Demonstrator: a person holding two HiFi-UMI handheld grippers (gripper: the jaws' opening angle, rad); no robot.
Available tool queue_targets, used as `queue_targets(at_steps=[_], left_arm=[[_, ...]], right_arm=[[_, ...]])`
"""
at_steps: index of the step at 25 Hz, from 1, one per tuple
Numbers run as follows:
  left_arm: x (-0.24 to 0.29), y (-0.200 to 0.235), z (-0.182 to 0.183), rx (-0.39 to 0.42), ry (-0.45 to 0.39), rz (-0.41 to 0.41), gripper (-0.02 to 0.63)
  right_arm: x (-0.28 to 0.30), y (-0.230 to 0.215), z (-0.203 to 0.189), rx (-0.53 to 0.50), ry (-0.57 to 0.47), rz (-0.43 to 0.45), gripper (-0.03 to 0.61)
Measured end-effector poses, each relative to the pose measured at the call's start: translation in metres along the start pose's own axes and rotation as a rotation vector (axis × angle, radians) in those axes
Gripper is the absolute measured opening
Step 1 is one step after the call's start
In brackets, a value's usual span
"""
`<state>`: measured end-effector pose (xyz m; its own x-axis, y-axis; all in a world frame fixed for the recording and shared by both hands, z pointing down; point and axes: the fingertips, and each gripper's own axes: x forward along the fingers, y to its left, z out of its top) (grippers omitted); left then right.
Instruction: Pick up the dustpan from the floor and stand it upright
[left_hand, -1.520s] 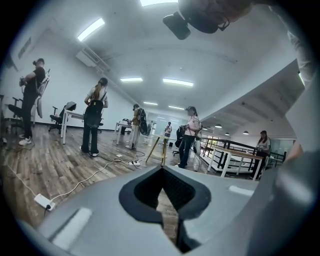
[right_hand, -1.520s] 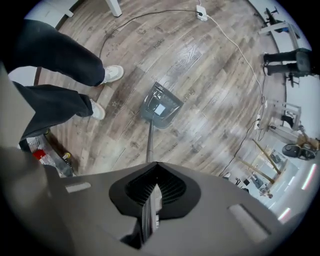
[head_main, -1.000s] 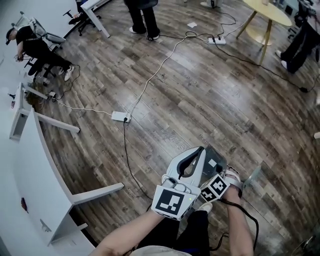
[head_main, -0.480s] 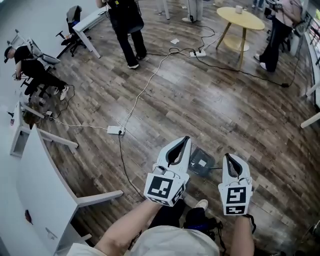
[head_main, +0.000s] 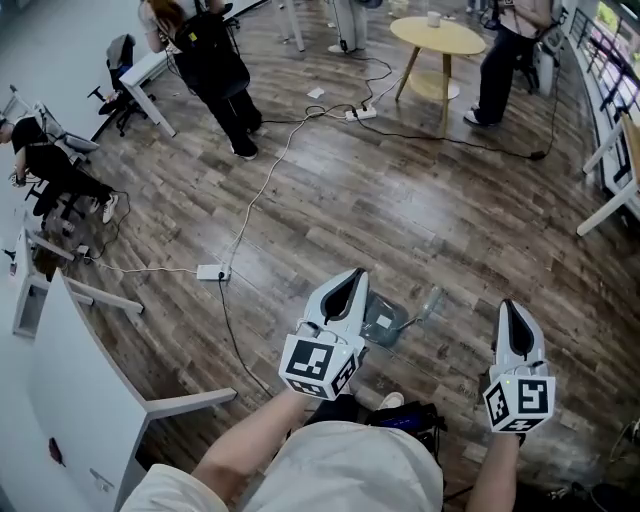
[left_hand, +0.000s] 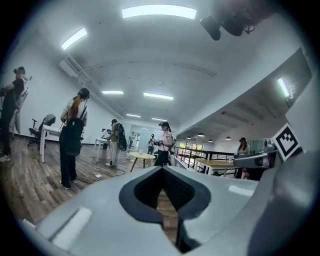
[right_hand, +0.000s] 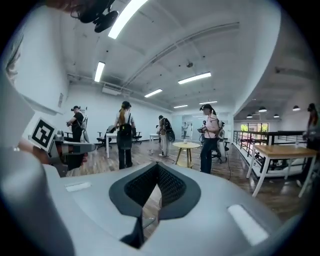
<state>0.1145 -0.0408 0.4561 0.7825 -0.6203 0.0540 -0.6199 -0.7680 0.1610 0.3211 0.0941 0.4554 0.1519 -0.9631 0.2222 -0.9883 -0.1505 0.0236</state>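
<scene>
The dustpan (head_main: 388, 322), grey and see-through, is on the wood floor just in front of the person's feet, its handle (head_main: 428, 301) pointing right. My left gripper (head_main: 354, 276) is above its left side and hides part of it. The jaws are shut with nothing in them. My right gripper (head_main: 511, 306) is well off to the right of the dustpan, also shut and holding nothing. The left gripper view shows that gripper (left_hand: 162, 172) aimed out across the room, and the right gripper (right_hand: 157, 166) does the same in its own view. Neither gripper view shows the dustpan.
A white power strip (head_main: 211, 271) and its cables lie on the floor to the left. White desks (head_main: 80, 360) line the left side. A round yellow table (head_main: 437, 37) and several standing people are at the far end. A dark bag (head_main: 410, 416) sits by the person's feet.
Both grippers were bunched over the dustpan a second ago. The right one has swung away to the right, the head has lifted, and the dustpan stays on the floor.
</scene>
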Motion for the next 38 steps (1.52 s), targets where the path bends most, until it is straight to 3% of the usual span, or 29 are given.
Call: queue_targets(at_steps=[5, 12, 38], left_arm=[[0.012, -0.017, 0.009, -0.007, -0.028, -0.012, 0.001], [0.011, -0.033, 0.021, 0.022, -0.063, -0.022, 0.001], [-0.011, -0.020, 0.020, 0.012, -0.075, 0.024, 0.001]], right_arm=[[-0.012, -0.014, 0.006, 0.068, -0.064, -0.025, 0.040], [-0.015, -0.004, 0.019, 0.096, -0.145, 0.046, 0.023], [-0.006, 0.025, 0.014, 0.060, -0.142, 0.098, 0.023]])
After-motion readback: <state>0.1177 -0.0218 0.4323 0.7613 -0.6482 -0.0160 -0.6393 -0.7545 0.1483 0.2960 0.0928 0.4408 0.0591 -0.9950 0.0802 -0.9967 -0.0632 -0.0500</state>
